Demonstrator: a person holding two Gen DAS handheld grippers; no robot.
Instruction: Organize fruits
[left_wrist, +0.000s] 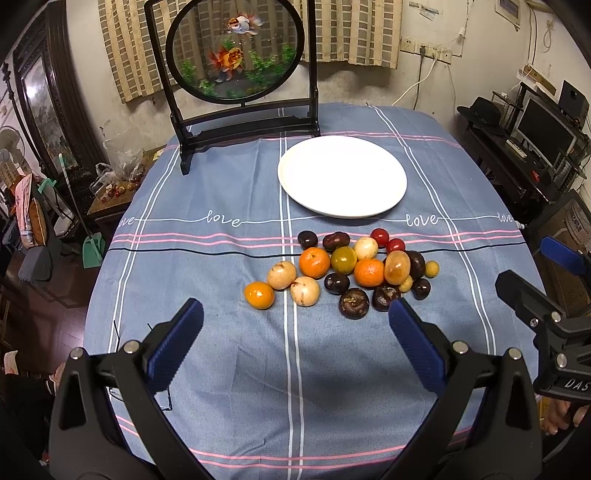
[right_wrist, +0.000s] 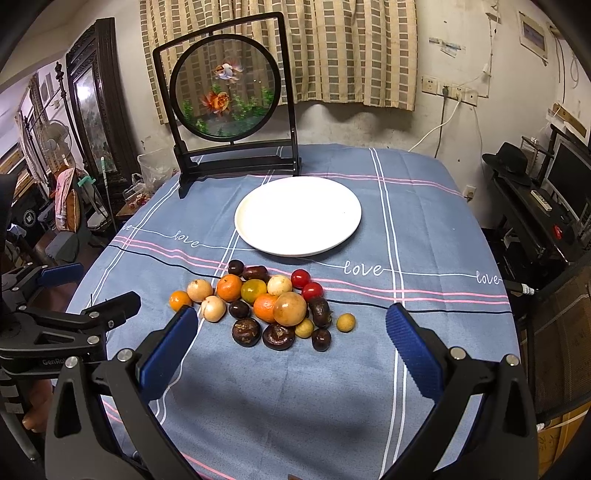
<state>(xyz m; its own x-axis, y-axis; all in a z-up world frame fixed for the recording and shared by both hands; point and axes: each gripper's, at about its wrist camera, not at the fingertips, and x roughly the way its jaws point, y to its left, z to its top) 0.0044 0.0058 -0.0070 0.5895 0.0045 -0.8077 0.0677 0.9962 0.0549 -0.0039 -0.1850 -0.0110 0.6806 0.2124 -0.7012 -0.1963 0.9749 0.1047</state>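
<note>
A pile of fruit (left_wrist: 343, 271) (right_wrist: 266, 306) lies on the blue checked tablecloth: orange mandarins, pale round fruits, dark purple ones, two red cherry tomatoes (left_wrist: 379, 236) and small yellow ones. Behind the pile sits an empty white plate (left_wrist: 342, 176) (right_wrist: 297, 215). My left gripper (left_wrist: 295, 314) is open, hovering just short of the pile with nothing between its blue pads. My right gripper (right_wrist: 291, 325) is open too, its tips at the pile's near edge, holding nothing. Each gripper shows at the side of the other's view.
A black-framed round goldfish screen (left_wrist: 236, 48) (right_wrist: 225, 86) stands at the table's back left. A side table with bags is off the left edge, and a dark desk with a monitor (left_wrist: 546, 129) is to the right.
</note>
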